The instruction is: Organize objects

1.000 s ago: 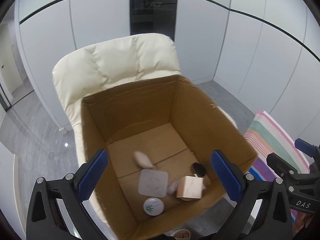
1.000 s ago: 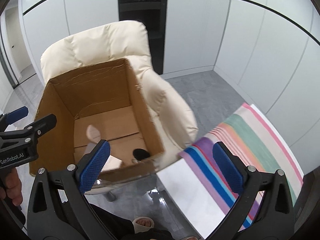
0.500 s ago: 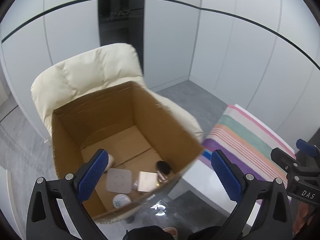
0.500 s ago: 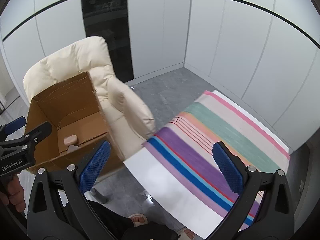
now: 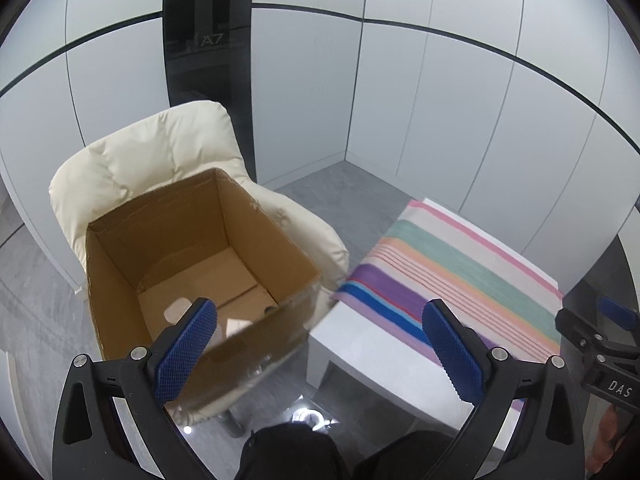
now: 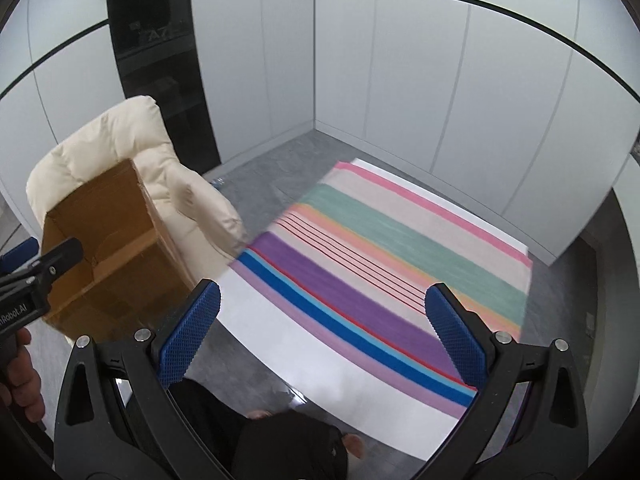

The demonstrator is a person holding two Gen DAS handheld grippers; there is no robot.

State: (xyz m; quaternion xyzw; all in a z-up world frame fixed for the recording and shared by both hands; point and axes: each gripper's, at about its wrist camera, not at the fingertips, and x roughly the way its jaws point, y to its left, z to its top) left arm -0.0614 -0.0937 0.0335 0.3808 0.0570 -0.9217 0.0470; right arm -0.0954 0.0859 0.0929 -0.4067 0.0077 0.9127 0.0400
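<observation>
1. The left gripper [image 5: 320, 344] hangs in the air with its blue-padded fingers [image 5: 188, 350] spread wide and nothing between them.
2. The right gripper [image 6: 322, 334] is likewise spread wide and holds nothing; it hangs above the striped cloth [image 6: 384, 276].
3. In the left wrist view the cardboard box [image 5: 256, 236] sits at about 9 o'clock from the frame's middle, open at the top, resting on the seat of a cream padded chair [image 5: 152, 152].
4. On the box floor a pale rounded object [image 5: 176, 308] lies near the left finger pad, a second pale item [image 5: 236, 325] shows just beside the front wall, and a small dark object [image 5: 268, 310] sits at the front right corner; all three are too blurred to name.
5. The striped cloth covers a white table [image 5: 360, 354], which stands at about 3 o'clock from the box, just beside the chair.
6. In the right wrist view the box lies at 9 o'clock and the cloth fills the centre; the left gripper's body enters at the left edge.
7. White wall panels [image 6: 400, 80] and a dark glass strip [image 6: 160, 60] close the room at 12 o'clock.
</observation>
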